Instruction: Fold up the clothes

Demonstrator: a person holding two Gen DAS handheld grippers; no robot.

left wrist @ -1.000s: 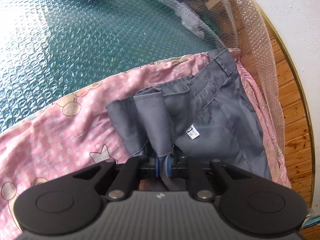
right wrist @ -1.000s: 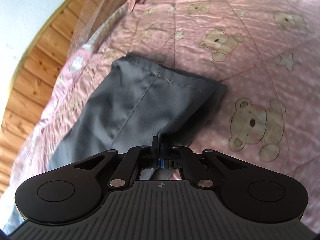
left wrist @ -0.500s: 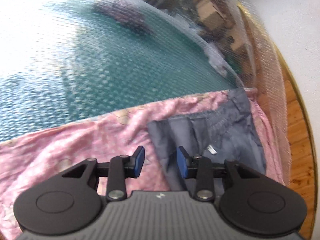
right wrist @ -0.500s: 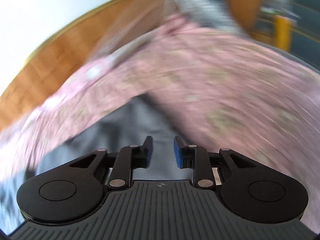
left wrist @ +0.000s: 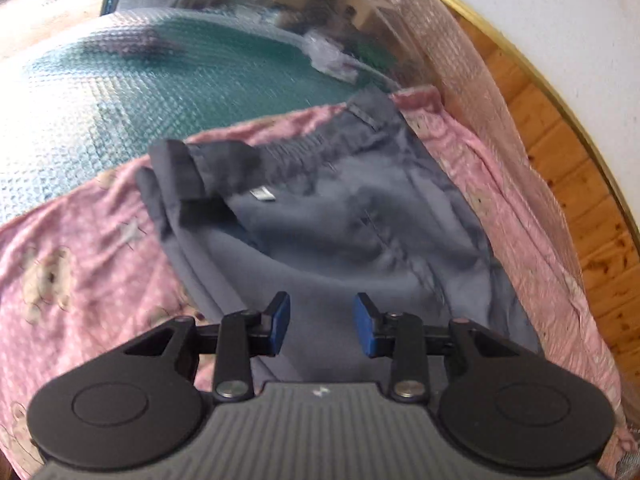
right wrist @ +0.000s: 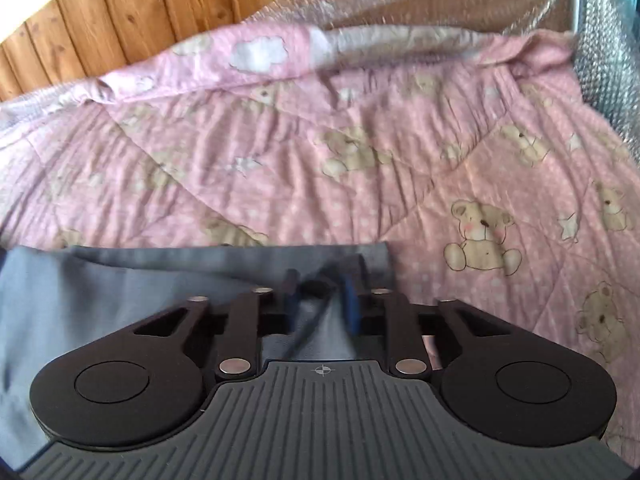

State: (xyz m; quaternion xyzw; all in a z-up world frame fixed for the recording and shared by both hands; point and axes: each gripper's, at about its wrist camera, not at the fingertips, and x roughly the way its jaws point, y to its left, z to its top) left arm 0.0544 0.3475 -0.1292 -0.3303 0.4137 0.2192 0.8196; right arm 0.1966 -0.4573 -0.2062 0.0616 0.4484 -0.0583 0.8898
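Lower part of grey trousers [left wrist: 340, 240] hidden behind left gripper [left wrist: 321, 324] body; white label [left wrist: 262, 195] too small to read. Trousers [right wrist: 80, 300] cut off at left edge in right wrist view. Blue pads [right wrist: 350, 304] of right gripper [right wrist: 320, 300] motion-blurred. Objects behind bubble wrap [left wrist: 120, 100] indistinct.
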